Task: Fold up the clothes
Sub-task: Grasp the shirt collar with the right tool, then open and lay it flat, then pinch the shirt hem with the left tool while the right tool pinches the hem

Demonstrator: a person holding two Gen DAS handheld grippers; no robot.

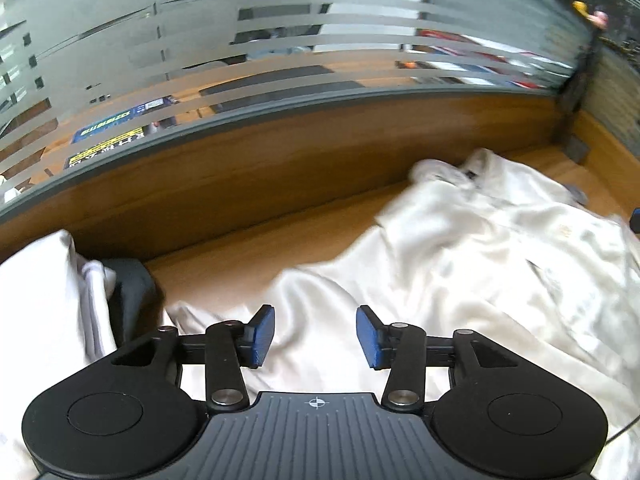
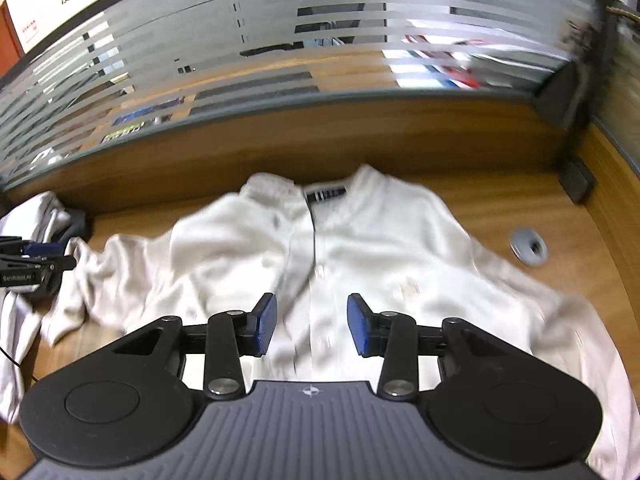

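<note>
Left wrist view: cream shirt (image 1: 460, 248), soft, light, likely slippery, spread rumpled on the wooden counter (image 1: 248, 256); a pile of pale cloth (image 1: 44, 292) lies at the left edge. Left gripper (image 1: 315, 334) wide open over a sleeve or hem fold, holding nothing. Right wrist view: the shirt lies front up, collar (image 2: 324, 192) away from the camera, sleeves out to both sides; best taken at shoulder seams or hem corners. Right gripper (image 2: 312, 324) wide open above the placket, empty.
</note>
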